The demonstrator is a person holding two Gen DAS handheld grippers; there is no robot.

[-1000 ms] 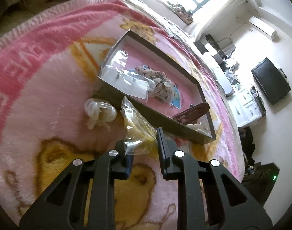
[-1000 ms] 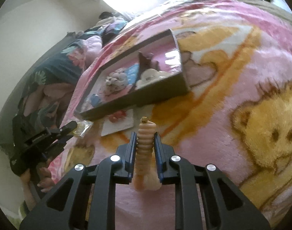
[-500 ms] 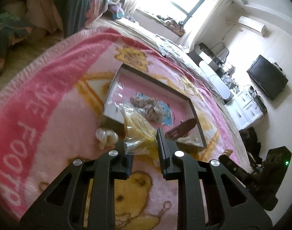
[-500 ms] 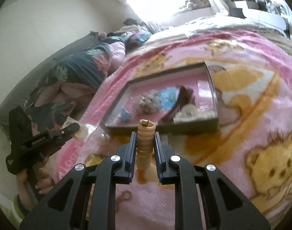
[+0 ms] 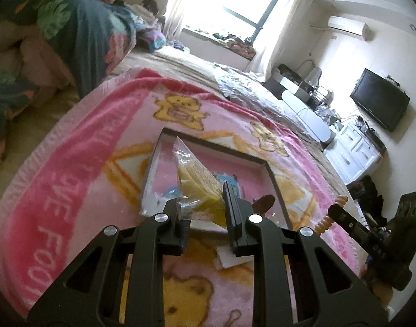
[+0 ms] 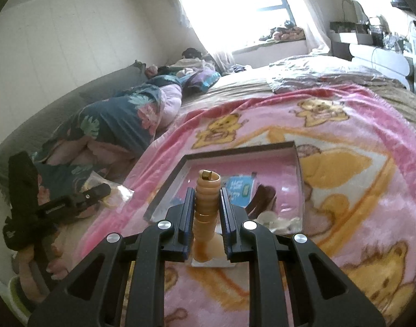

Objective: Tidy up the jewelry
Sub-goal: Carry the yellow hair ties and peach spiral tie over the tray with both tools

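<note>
My left gripper (image 5: 206, 204) is shut on a clear plastic bag with a yellow item (image 5: 198, 182) and holds it above the near edge of a dark-rimmed tray (image 5: 272, 174) on the pink blanket. My right gripper (image 6: 206, 209) is shut on an orange beaded bracelet (image 6: 206, 199), raised above the same tray (image 6: 298, 158). The tray holds a blue card (image 6: 239, 190), a brown hair clip (image 6: 262, 197) and a white piece (image 6: 278, 220). The right gripper with the bracelet (image 5: 333, 212) shows at right in the left wrist view; the left gripper (image 6: 98, 193) shows at left in the right wrist view.
A white card (image 5: 232, 256) lies on the pink bear-print blanket (image 5: 79, 177) in front of the tray. Folded floral bedding (image 6: 120, 120) lies at the far left of the bed. A window, white cabinets and a wall TV (image 5: 379, 100) stand beyond.
Both grippers have risen and drawn back from the blanket with their loads. The tray now lies lower and farther below each. The white hair tie beside the tray is out of view.
</note>
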